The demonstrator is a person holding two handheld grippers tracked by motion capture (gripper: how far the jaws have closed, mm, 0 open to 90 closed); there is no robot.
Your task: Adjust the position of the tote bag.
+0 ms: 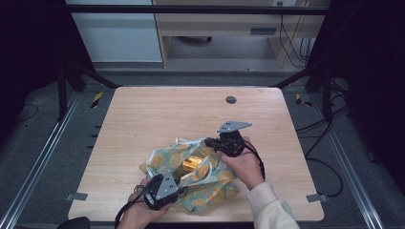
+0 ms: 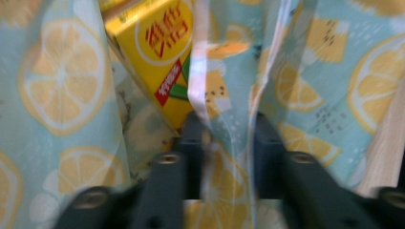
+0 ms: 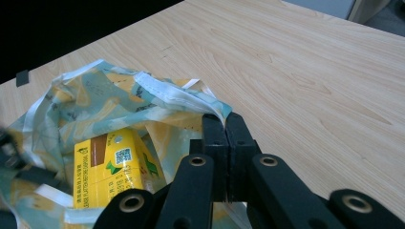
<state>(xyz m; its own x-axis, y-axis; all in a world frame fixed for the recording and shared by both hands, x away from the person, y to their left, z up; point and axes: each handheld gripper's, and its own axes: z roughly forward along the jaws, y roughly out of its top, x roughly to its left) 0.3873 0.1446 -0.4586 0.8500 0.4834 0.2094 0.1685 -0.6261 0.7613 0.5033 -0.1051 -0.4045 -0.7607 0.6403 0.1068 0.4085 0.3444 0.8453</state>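
A light-blue bag with a lemon print (image 1: 217,183) lies crumpled on the near middle of the wooden table (image 1: 167,109). Inside its open mouth is a yellow drink carton (image 1: 192,163). My right gripper (image 1: 209,141) comes in from the right and is shut on the bag's rim (image 3: 210,102), with the carton (image 3: 107,164) lying just below and left of it. My left gripper (image 1: 184,179) reaches in from the near side. Its jaws stand a little apart around a white strap (image 2: 198,62) and some bag cloth, next to the carton (image 2: 153,52). This view is blurred.
A small round grommet (image 1: 231,99) sits near the table's far edge. Bare wood stretches across the far half and both sides of the table. Black frame rails and cables run along the floor beyond the table's edges.
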